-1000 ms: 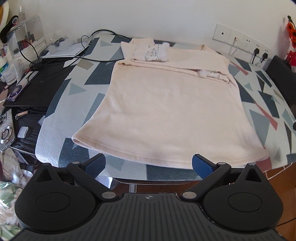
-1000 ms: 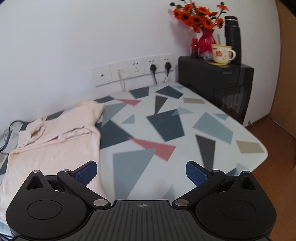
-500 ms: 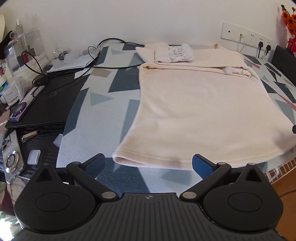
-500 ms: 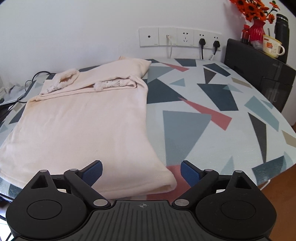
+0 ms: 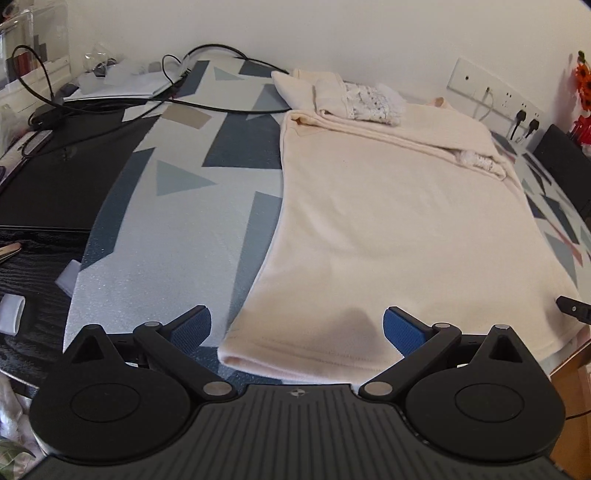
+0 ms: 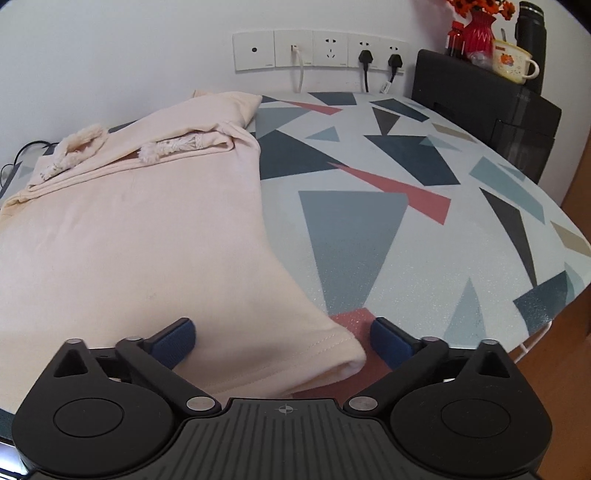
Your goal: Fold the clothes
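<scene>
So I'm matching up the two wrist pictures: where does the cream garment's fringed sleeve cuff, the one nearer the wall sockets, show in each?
Left wrist: the fringed cuff peeks out at upper right, under the folded-in top of the cream garment.
Right wrist: the same cuff lies upper left of centre.
Shared landmark: the wall sockets, far right in the left view, top centre in the right.

Garment (image 5: 399, 236) near hem hidden behind gripper body, flowers (image 6: 476, 5) cut off by top edge
</scene>
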`<control>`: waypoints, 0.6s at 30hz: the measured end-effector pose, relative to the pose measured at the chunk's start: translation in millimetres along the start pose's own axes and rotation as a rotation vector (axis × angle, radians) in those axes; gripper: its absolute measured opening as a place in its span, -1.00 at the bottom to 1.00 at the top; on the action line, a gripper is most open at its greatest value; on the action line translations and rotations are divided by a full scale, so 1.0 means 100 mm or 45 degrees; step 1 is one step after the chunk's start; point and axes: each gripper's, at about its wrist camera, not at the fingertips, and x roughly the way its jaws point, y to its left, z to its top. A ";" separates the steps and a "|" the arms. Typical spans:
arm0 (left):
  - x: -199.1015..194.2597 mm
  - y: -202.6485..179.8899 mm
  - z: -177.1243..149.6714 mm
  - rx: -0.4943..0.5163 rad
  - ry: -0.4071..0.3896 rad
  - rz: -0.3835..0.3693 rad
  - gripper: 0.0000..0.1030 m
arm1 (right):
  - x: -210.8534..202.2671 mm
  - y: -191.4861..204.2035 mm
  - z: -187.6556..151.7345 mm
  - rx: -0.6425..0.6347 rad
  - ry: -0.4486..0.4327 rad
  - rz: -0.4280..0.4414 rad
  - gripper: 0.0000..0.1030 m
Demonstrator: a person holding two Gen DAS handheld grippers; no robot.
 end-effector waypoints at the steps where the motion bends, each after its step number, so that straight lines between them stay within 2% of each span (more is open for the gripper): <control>1: 0.05 -0.02 0.01 0.011 0.015 0.016 0.97 | 0.00 0.01 0.00 0.001 -0.007 -0.004 0.99; 5: 0.15 -0.09 0.06 0.044 0.046 0.062 0.99 | 0.01 0.02 -0.01 0.019 -0.030 -0.019 0.98; 10: 0.20 -0.12 0.13 0.042 0.082 0.063 1.00 | 0.01 0.02 -0.03 0.024 -0.056 -0.024 0.99; 18: 0.22 -0.11 0.15 0.042 0.094 0.052 1.00 | 0.03 0.03 0.01 0.037 -0.026 -0.030 0.99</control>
